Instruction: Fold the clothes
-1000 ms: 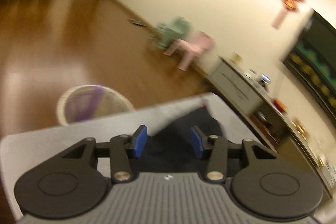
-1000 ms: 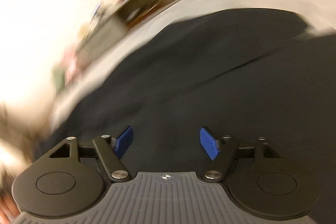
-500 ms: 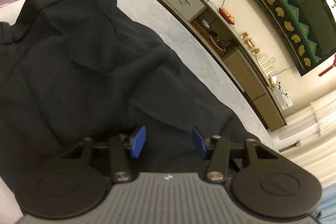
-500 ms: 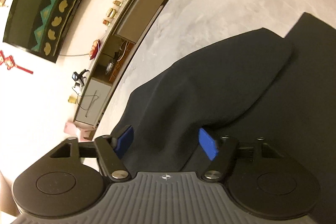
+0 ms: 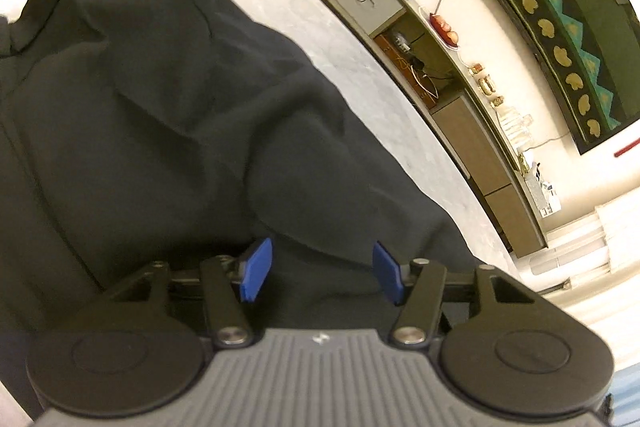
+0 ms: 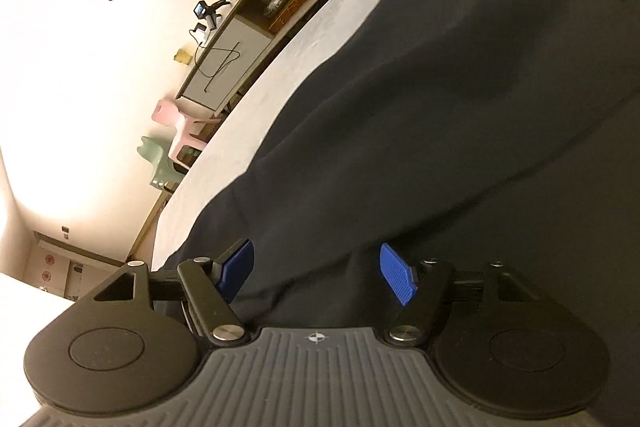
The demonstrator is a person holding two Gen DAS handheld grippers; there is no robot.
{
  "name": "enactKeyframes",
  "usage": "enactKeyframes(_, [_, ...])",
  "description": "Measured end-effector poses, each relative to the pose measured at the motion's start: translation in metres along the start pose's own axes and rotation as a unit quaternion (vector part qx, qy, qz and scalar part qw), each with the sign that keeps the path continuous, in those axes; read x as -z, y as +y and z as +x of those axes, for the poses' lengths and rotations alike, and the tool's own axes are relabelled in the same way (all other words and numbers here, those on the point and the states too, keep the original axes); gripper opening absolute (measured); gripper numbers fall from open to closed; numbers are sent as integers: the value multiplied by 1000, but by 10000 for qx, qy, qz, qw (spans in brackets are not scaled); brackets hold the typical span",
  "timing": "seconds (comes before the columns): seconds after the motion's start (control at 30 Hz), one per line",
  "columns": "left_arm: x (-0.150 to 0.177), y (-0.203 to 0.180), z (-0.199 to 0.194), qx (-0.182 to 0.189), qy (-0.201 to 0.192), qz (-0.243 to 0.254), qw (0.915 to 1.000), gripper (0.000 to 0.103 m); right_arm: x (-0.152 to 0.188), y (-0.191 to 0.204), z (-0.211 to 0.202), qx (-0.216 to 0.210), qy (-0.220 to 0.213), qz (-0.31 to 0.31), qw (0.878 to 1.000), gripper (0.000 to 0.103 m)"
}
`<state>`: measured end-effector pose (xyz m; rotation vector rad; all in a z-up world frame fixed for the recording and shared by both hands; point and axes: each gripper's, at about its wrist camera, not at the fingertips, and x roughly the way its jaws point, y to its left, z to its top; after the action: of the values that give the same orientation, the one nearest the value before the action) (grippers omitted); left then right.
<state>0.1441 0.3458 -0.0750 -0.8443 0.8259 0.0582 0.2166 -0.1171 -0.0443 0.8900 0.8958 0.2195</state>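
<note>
The black garment (image 5: 168, 99) lies spread and rumpled on the grey bench (image 5: 360, 75). In the left wrist view it fills the left and centre of the frame, from the upper left down to the lower edge. One rounded fold sits in the lower centre, just above the blue pads. In the right wrist view the same garment (image 6: 460, 115) fills the right and centre of the frame, and its edge runs diagonally from the upper right to the lower left.

The left hand-held gripper (image 5: 322, 273) is at the lower centre of its frame, directly over the cloth. Its jaws are opening. The cloth shows between and beyond the pads, and neither pad presses on it.

The right hand-held gripper (image 6: 320, 273) is at the lower centre of its frame, over the garment near its left edge. Its jaws are opening and stand wide apart. Cloth shows in the gap, and the pads do not grip it.

Bare bench surface (image 6: 320, 27) runs beside the garment. Past the bench, a long low cabinet (image 5: 472, 123) stands along the wall. A pink chair (image 6: 180, 127) stands at the left of the right wrist view.
</note>
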Motion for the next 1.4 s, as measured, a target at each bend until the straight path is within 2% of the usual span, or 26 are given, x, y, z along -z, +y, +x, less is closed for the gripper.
enactKeyframes(0.07, [-4,3,0,56,1,-119,9999,57,-6,9,11,153,-172,-23,9997,72])
enactKeyframes(0.1, [-6,3,1,81,-8,-161,9998,57,-10,14,15,284,-270,-103,9992,62])
enactKeyframes(0.13, [-7,3,1,116,-13,-200,9997,57,-14,18,19,425,-370,-193,9982,44])
enactKeyframes(0.2, [-10,4,1,206,-8,-266,9994,57,-17,21,24,496,-482,-332,9971,25])
enactKeyframes(0.23, [-12,4,2,245,0,-287,9993,57,-16,22,23,512,-568,-421,9962,8])
enactKeyframes(0.27, [-13,5,2,286,1,-304,9991,57,-15,24,23,528,-654,-509,9952,3])
enactKeyframes(0.33, [-15,4,0,390,3,-324,9987,57,-16,34,3,399,-950,-715,9921,0])
enactKeyframes(0.43, [-14,4,-5,583,-17,-375,9976,58,4,55,-71,-112,-1430,-1393,9798,0])
enactKeyframes(0.5, [-8,2,-2,560,35,-301,9980,58,24,50,-114,-97,-1479,-1536,9770,0])
enactKeyframes(0.53, [-4,0,0,528,65,-257,9983,58,32,44,-123,52,-1470,-1606,9760,0])
enactKeyframes(0.63, [9,-5,3,463,176,-168,9986,58,53,8,-132,519,-1307,-1471,9791,0])
enactKeyframes(0.7, [17,-7,5,421,251,-111,9987,58,63,-20,-127,677,-1162,-981,9860,1])
enactKeyframes(0.8, [22,-3,2,401,286,-205,9986,58,71,-47,-117,788,-1082,-399,9902,5])
enactKeyframes(0.87, [22,0,3,379,332,-283,9983,58,72,-63,-118,710,-1092,51,9915,18])
enactKeyframes(0.93, [21,2,6,348,370,-294,9983,59,72,-80,-131,697,-1338,537,9871,48])
enactKeyframes(1.03, [20,2,13,195,406,-227,9987,56,59,-104,-147,752,-1737,1060,9762,62])
enactKeyframes(1.17, [15,-3,21,7,346,-6,9994,39,30,-136,-149,931,-2076,1583,9608,62])
enactKeyframes(1.3, [12,-2,24,-160,311,154,9993,11,0,-158,-133,453,-1876,1955,9615,62])
enactKeyframes(1.37, [12,1,21,-238,253,277,9990,0,-2,-161,-137,408,-1819,2113,9595,62])
enactKeyframes(1.4, [12,1,18,-208,211,324,9990,0,0,-155,-140,357,-1790,2066,9613,62])
